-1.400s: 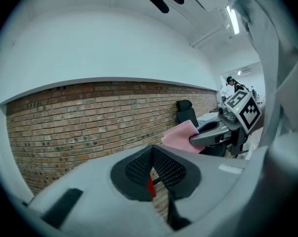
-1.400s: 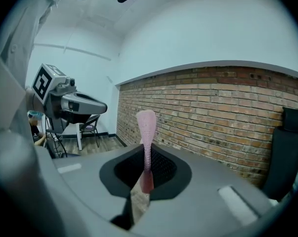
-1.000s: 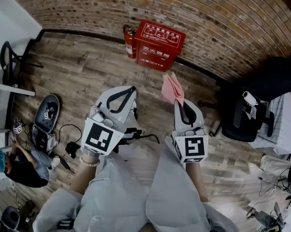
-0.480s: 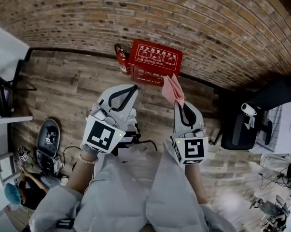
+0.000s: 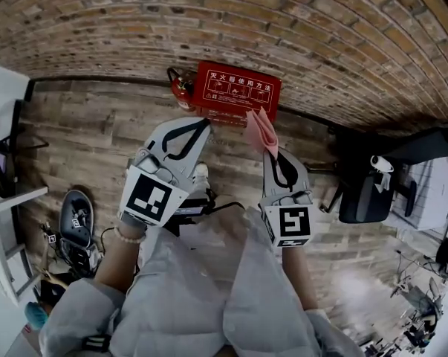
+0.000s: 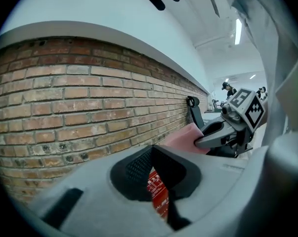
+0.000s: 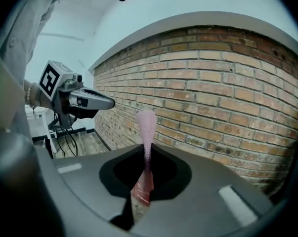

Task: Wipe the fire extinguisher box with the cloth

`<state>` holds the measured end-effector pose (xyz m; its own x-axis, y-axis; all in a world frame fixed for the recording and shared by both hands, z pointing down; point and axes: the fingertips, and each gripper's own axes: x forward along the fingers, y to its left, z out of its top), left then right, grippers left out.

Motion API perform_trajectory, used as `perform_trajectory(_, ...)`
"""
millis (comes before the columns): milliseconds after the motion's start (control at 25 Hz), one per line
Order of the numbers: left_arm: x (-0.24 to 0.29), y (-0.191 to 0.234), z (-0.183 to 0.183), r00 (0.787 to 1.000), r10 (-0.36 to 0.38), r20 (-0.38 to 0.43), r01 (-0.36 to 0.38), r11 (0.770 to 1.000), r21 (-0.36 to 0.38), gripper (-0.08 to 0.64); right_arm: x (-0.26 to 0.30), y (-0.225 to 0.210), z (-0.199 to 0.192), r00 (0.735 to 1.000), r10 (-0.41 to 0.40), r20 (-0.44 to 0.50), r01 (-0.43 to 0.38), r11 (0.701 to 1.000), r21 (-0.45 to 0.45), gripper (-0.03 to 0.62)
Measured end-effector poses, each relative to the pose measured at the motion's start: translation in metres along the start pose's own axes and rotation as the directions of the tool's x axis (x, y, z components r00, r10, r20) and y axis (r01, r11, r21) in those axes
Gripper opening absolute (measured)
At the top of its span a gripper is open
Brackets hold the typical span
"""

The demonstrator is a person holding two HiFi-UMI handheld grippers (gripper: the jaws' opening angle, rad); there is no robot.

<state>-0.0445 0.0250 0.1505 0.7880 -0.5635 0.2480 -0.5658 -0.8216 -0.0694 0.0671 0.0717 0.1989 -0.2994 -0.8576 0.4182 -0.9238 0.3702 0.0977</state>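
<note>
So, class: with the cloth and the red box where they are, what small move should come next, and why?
Probably carry the right gripper forward and down to lay the cloth on top of the box. The jaws are shut on the cloth, which is in the air, and the box sits ahead by the wall.

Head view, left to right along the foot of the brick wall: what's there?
Fire extinguisher → fire extinguisher box → black office chair. The cloth in the right gripper overlaps the box, so it's left out.
</note>
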Motion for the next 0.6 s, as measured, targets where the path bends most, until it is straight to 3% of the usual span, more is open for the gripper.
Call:
perform_trajectory(160, 0.008, 0.015, -0.01, 1.0, 0.016, 0.0, -0.016, 0.998, -0.066, -0.005, 0.017, 0.003, -0.003, 0.999, 0.025, -0.035, -0.025, 1.0, -0.005, 0.021)
perform_trajectory(320, 0.019, 0.015, -0.021, 1.0, -0.015, -0.024, 0.014, 0.999, -0.033, -0.005, 0.035, 0.005, -0.01, 0.996, 0.071, -0.059, -0.071, 0.997, -0.002, 0.021)
perform_trajectory(600, 0.038, 0.013, -0.059, 0.993, 0.007, -0.12, -0.009, 1.0, -0.016, -0.005, 0.063, 0.009, -0.03, 0.981, 0.173, -0.093, -0.175, 0.985, -0.011, 0.021)
